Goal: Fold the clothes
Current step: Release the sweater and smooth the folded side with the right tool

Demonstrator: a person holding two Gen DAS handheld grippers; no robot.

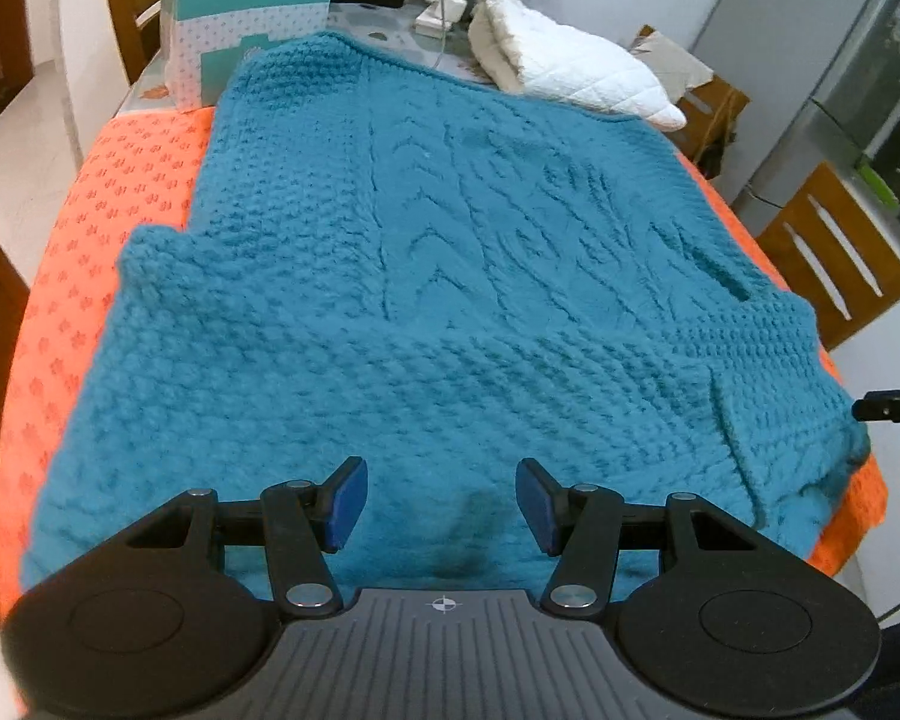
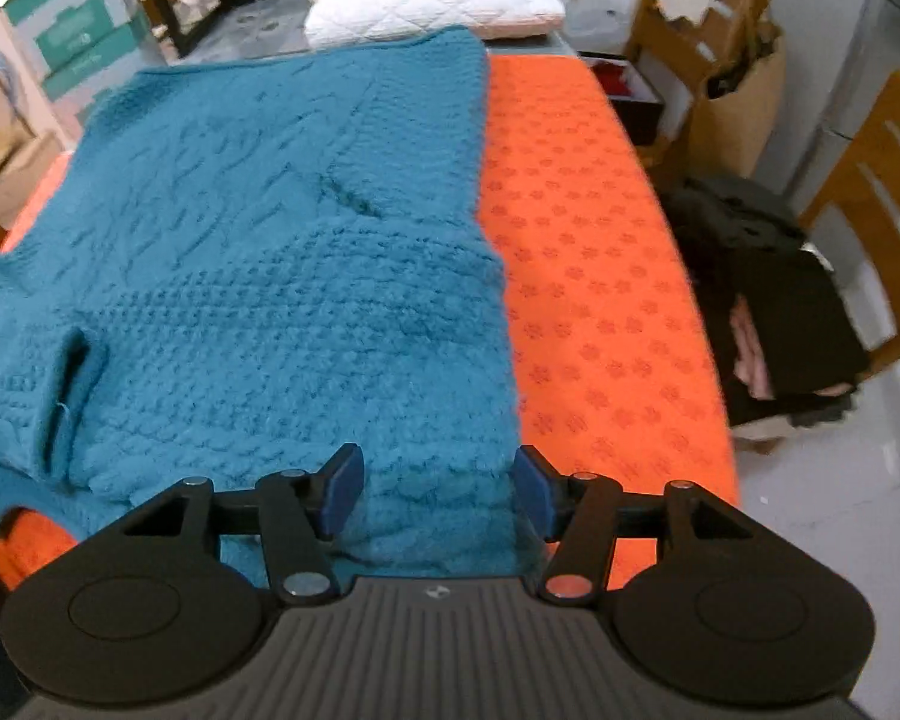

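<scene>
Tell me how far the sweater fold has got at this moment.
Done: the teal knit sweater lies spread on the orange cloth, with what looks like a sleeve laid across the near part. In hand: nothing; the left gripper and right gripper are both open over the near edge. Left: the body is unfolded, so the main folds remain. A folded white quilted item sits beyond.

Sweater (image 1: pixel 438 276) lies on the mat (image 1: pixel 108 192); folded quilt (image 1: pixel 558 60) behind it.
</scene>
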